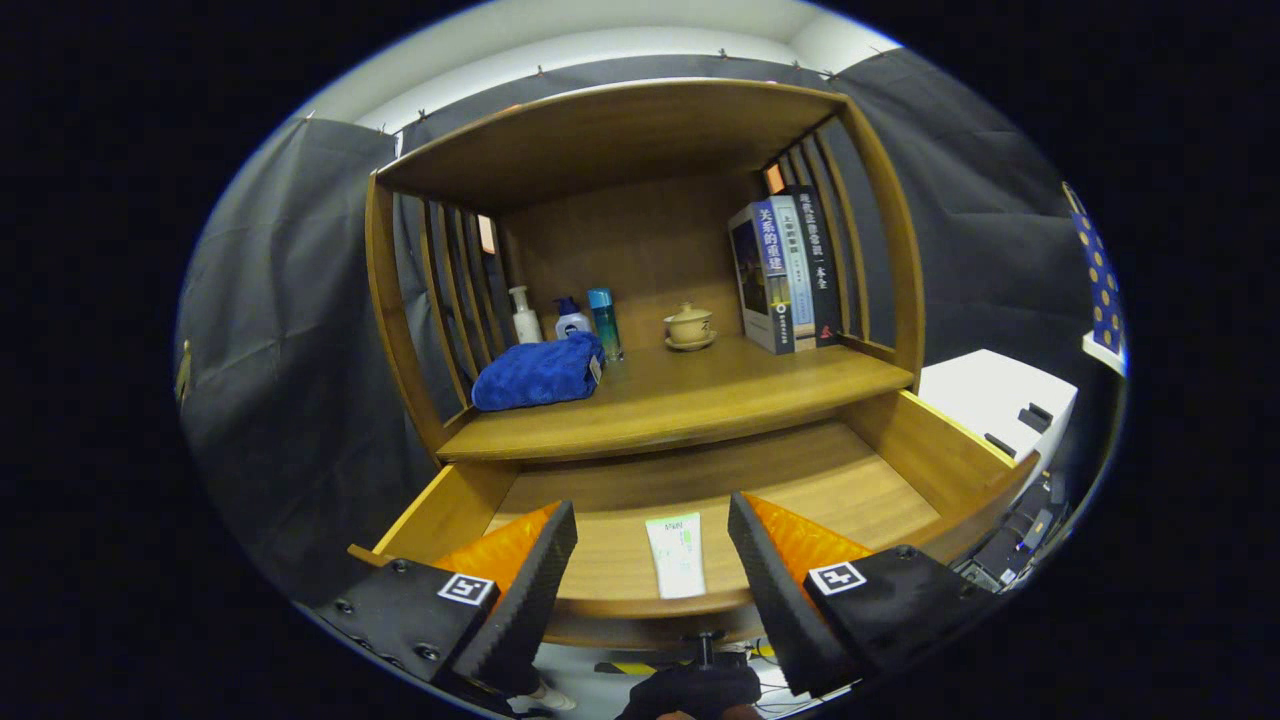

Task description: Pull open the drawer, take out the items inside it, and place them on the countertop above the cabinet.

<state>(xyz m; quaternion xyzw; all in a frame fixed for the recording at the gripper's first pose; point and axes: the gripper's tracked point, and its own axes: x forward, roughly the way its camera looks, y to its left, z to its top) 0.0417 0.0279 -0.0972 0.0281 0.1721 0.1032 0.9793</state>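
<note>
One tube (676,555) lies flat in the open drawer (930,455), between the wide-open, empty gripper (652,575) fingers. Above the drawer: blue towel (538,372), bottles (566,322), teacup (689,325), books (785,272).

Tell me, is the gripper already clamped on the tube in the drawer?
No, the gripper is open, with the tube lying untouched on the drawer floor between its fingers.
</note>
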